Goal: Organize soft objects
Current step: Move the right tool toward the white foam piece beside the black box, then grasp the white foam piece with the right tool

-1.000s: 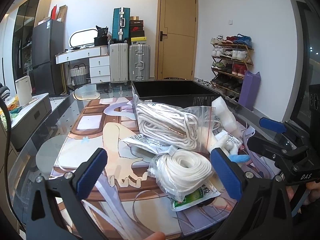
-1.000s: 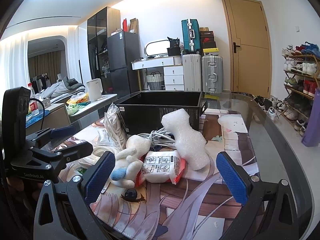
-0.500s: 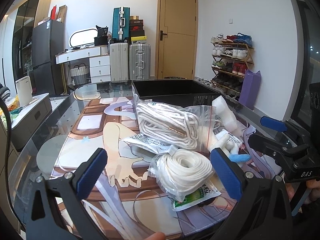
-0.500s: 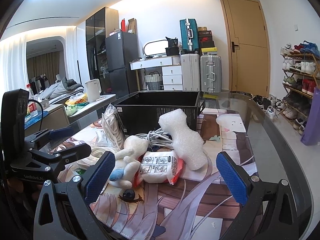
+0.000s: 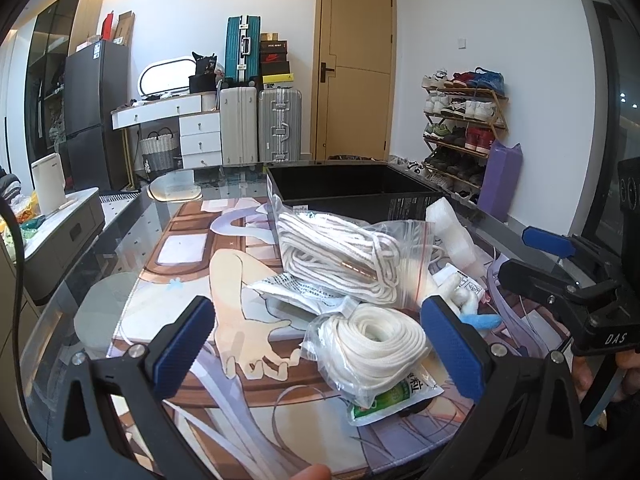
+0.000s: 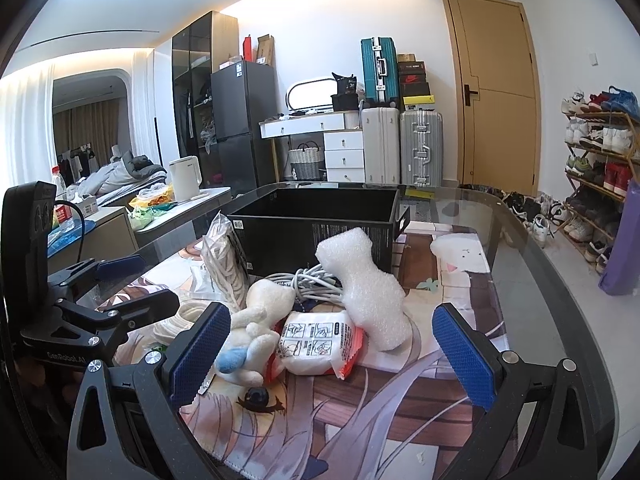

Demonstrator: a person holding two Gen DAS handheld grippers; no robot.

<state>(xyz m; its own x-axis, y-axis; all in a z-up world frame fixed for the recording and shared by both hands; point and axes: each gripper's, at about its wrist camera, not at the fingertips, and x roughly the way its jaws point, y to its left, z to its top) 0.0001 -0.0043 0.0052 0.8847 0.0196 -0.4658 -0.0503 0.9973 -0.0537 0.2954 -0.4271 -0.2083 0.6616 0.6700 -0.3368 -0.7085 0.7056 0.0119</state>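
A heap of soft things lies on the printed mat in front of a black box [image 5: 344,190] [image 6: 316,220]. In the left wrist view a bagged coil of white rope [image 5: 372,342] sits close to my open left gripper [image 5: 320,348], with a larger zip bag of cord [image 5: 344,256] behind it. In the right wrist view a white plush toy [image 6: 256,328], a white and red packet [image 6: 316,340], a bubble-wrap roll [image 6: 366,284] and a cable bundle [image 6: 312,282] lie ahead of my open right gripper [image 6: 332,356]. Neither gripper holds anything.
The glass table [image 6: 532,280] curves away on the right, with a shoe rack [image 5: 464,120] and a purple bag [image 5: 500,184] beyond. Suitcases [image 5: 260,124] and a door stand at the back. A side counter with a kettle [image 5: 48,188] is on the left.
The right gripper has drifted slightly closer to the pile. The left gripper has barely moved.
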